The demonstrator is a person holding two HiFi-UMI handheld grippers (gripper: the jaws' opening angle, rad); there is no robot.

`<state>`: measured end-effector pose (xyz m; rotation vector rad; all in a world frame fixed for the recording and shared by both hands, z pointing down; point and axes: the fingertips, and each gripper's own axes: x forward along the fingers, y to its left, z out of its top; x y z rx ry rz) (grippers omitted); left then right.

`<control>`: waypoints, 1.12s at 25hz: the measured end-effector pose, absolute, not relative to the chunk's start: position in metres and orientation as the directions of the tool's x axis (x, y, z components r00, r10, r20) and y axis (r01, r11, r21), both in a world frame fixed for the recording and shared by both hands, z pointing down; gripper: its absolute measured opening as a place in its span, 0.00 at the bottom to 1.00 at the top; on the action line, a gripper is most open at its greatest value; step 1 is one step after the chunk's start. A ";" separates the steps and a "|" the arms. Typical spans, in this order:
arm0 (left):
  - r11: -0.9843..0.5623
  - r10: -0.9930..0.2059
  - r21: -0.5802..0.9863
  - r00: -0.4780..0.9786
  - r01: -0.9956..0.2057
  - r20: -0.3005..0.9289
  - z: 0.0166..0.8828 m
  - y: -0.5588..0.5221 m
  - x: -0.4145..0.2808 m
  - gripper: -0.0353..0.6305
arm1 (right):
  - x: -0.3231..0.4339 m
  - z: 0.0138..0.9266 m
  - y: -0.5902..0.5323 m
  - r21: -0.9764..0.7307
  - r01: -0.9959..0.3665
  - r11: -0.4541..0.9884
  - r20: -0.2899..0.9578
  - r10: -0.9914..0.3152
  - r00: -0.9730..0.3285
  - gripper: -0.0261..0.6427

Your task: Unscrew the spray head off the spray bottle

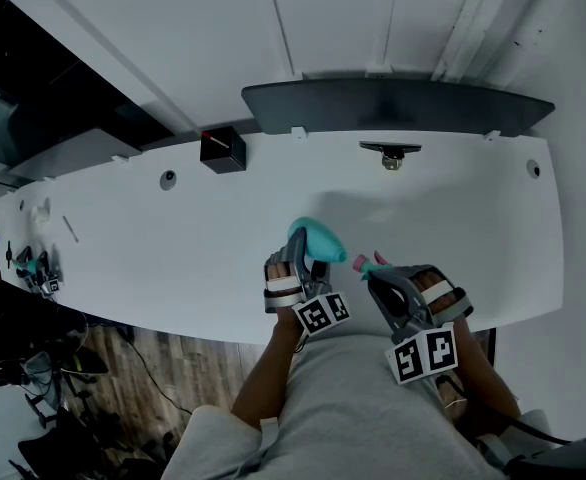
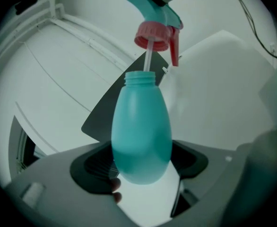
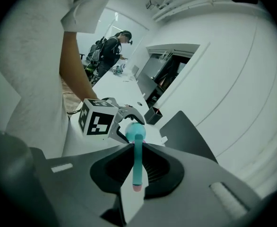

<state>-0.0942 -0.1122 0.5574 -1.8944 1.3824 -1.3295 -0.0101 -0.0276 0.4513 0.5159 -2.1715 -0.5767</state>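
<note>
Above the near bench (image 1: 153,268) edge, clasping a likely light, slippery, squashy spray bottle (image 2: 141,122) round its belly in the wide-spread left gripper (image 2: 142,163), pinching the stiffer spray head (image 2: 153,31) by its top in the nearly closed right gripper (image 3: 137,169), clear of the neck.

A small black box (image 1: 222,150) is sitting on the white table (image 1: 123,258), near a dark grey panel (image 1: 393,106) resting along its far edge. A person (image 3: 109,51) is standing farther along the table.
</note>
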 end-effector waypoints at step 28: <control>-0.351 -0.880 -0.049 0.312 -0.935 0.358 0.486 -0.101 -0.095 0.61 | 0.024 0.457 -0.088 0.086 -0.856 0.510 0.273 -0.838 -0.472 0.12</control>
